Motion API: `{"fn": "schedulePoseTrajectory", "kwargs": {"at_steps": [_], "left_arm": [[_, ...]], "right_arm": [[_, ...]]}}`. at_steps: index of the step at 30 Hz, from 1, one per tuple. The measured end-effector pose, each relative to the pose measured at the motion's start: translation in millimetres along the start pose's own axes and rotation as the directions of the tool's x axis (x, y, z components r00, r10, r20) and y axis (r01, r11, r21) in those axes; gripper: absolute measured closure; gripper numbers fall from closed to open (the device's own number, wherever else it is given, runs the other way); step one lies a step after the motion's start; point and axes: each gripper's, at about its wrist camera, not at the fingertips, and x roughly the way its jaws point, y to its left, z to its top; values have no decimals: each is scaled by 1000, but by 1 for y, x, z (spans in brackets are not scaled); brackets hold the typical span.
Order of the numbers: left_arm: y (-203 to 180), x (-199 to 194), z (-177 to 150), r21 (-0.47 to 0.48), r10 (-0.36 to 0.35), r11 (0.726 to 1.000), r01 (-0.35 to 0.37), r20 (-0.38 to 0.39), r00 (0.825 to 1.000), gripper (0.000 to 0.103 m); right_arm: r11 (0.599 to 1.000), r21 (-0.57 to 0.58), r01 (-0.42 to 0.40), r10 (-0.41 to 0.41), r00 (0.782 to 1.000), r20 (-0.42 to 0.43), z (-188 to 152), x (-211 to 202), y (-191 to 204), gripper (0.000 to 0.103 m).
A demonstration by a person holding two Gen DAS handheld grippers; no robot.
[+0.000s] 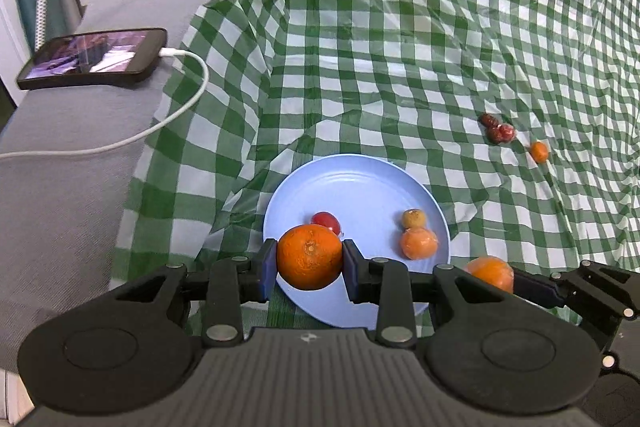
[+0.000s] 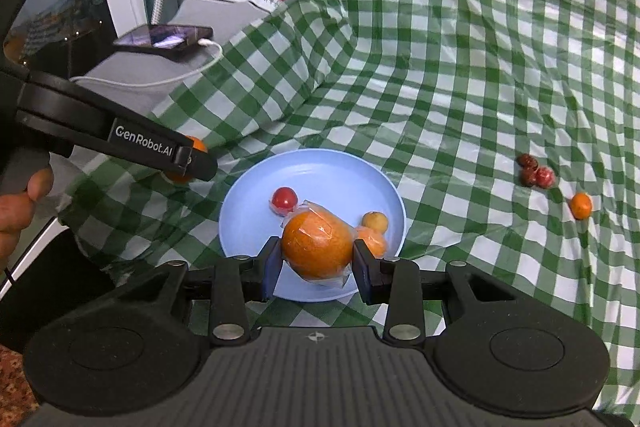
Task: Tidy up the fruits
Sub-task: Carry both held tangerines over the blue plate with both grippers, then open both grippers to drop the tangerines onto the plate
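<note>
My left gripper (image 1: 309, 255) is shut on a bare orange (image 1: 308, 269), held over the near rim of a light blue plate (image 1: 360, 183). My right gripper (image 2: 316, 255) is shut on a plastic-wrapped orange (image 2: 316, 243) above the same plate (image 2: 320, 167). On the plate lie a red tomato (image 2: 285, 199), a small yellowish fruit (image 2: 375, 221) and another wrapped orange (image 1: 419, 243). Off to the right on the cloth sit some dark red fruits (image 2: 534, 171) and a tiny orange fruit (image 2: 581, 205).
A green-and-white checked cloth (image 1: 400, 47) covers the surface in wrinkles and folds. On the grey cushion to the left lies a phone (image 1: 96, 59) with a white cable (image 1: 188, 99). A hand (image 2: 16, 203) holds the left gripper's handle.
</note>
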Motion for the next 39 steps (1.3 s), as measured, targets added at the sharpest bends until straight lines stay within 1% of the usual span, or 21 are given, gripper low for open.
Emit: {"fn": "schedulePoseTrajectory", "kwargs": {"at_steps": [15,20,23,24,25,26,27,28,29,31,32,33,36,39], "left_arm": [[5,82,16,38,31,999,-28,-103,994,66],[7,99,18,53,48,998,-41,-124,991,66],[9,104,19,55,39,998,-32,-122,992,64],[10,104,20,51,26,998,-21,-112,993,55],[10,102,21,50,16,999,-11,-102,995,28],[10,99,22,47,18,999,-13,-89,996,14],[10,93,22,39,34,999,-32,-58,998,0],[10,85,23,33,45,998,-44,-21,999,0],[9,79,23,42,41,998,-41,-4,999,0],[5,69,22,75,25,997,-24,-17,1000,0],[4,65,21,78,30,997,-28,-16,999,0],[3,58,17,78,35,996,-34,-10,999,0],[3,37,4,78,42,996,-41,-11,999,0],[4,14,-13,63,69,996,-68,-10,998,0]], "right_arm": [[1000,12,-8,10,993,-119,6,67,-11,63],[1000,-1,-11,11,990,-138,9,84,-10,63],[1000,-11,-11,9,990,-143,12,92,-10,62],[1000,-15,-8,6,990,-143,13,93,-10,56],[1000,-21,-1,-2,990,-140,14,94,-10,49],[1000,-27,8,-12,992,-129,16,92,-9,35],[999,-35,21,-25,993,-116,18,89,-8,21],[998,-45,35,-39,994,-102,19,84,-7,16],[997,-56,45,-50,994,-94,19,78,-6,13],[997,-63,38,-44,994,-99,18,68,-6,11],[998,-56,34,-39,993,-107,16,61,-6,9],[998,-46,34,-39,993,-115,14,55,-6,7],[1000,-11,25,-26,990,-139,3,35,-4,6],[1000,11,29,-27,990,-137,-7,14,2,4]]}}
